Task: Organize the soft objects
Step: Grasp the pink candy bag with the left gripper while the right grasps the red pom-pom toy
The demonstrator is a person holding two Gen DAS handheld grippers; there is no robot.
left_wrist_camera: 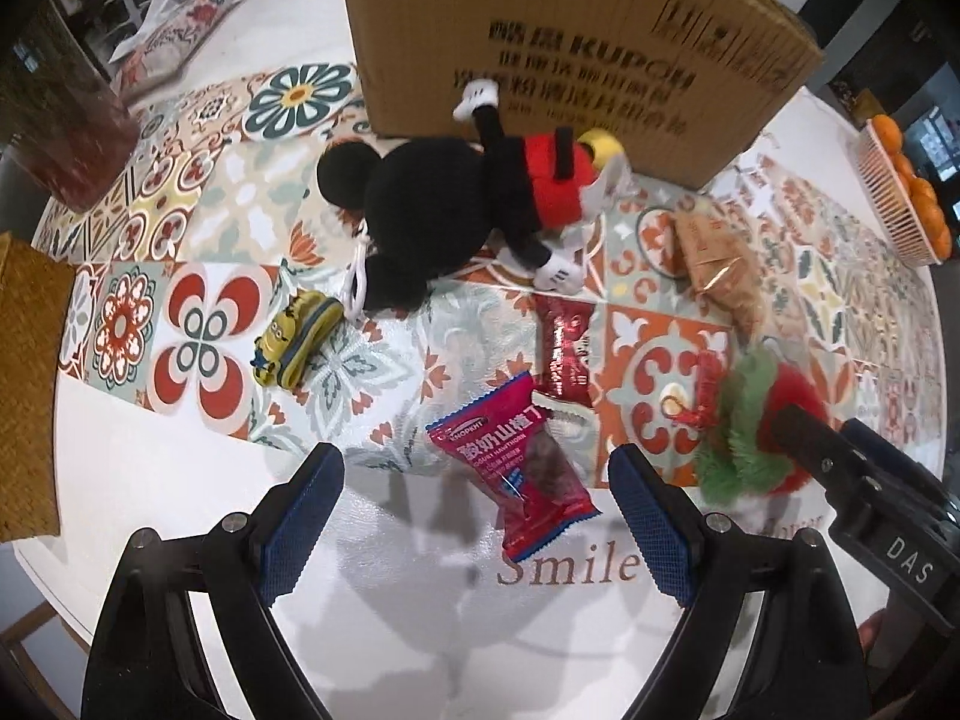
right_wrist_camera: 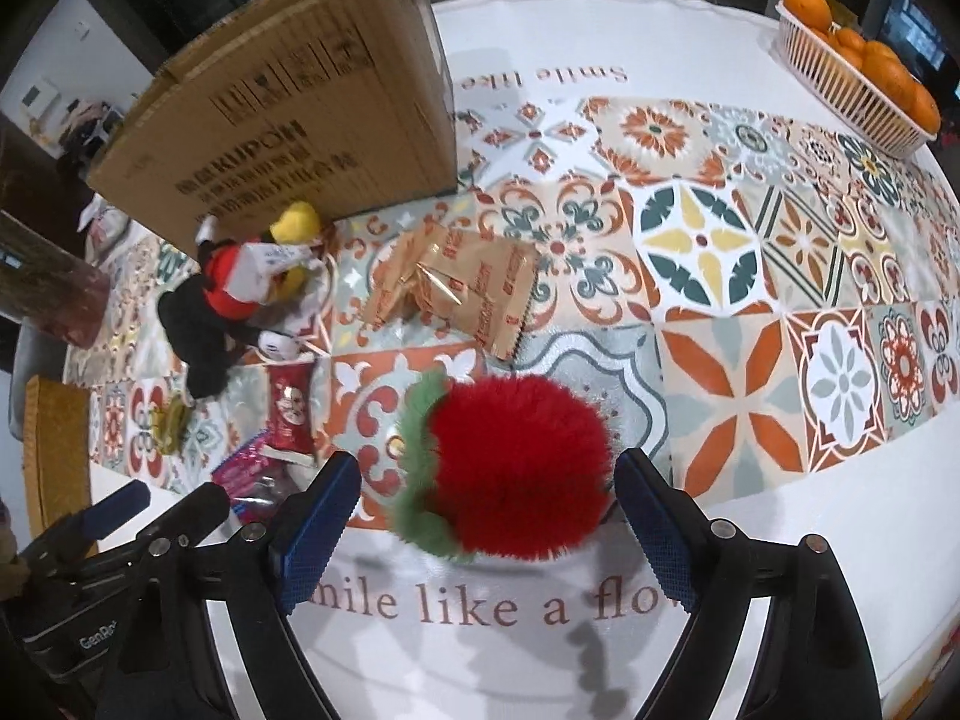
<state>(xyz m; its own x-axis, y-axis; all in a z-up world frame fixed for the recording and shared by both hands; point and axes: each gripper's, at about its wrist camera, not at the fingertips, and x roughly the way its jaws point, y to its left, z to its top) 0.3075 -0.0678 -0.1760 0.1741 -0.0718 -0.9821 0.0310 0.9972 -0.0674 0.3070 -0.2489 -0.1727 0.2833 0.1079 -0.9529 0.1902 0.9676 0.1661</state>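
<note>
A fluffy red pompom with a green fringe (right_wrist_camera: 516, 468) lies on the patterned tablecloth between the open fingers of my right gripper (right_wrist_camera: 486, 498); it also shows in the left wrist view (left_wrist_camera: 762, 420). A Mickey Mouse plush (left_wrist_camera: 456, 210) lies face down against the cardboard box (left_wrist_camera: 570, 42); it also shows in the right wrist view (right_wrist_camera: 234, 306). A small yellow Minion toy (left_wrist_camera: 297, 339) lies left of it. My left gripper (left_wrist_camera: 477, 492) is open and empty, above a pink snack packet (left_wrist_camera: 516, 474).
A red snack packet (left_wrist_camera: 561, 354) and tan snack bags (right_wrist_camera: 456, 288) lie mid-table. A basket of oranges (right_wrist_camera: 858, 72) stands at the far right edge. A woven mat (left_wrist_camera: 30, 390) sits at the left edge.
</note>
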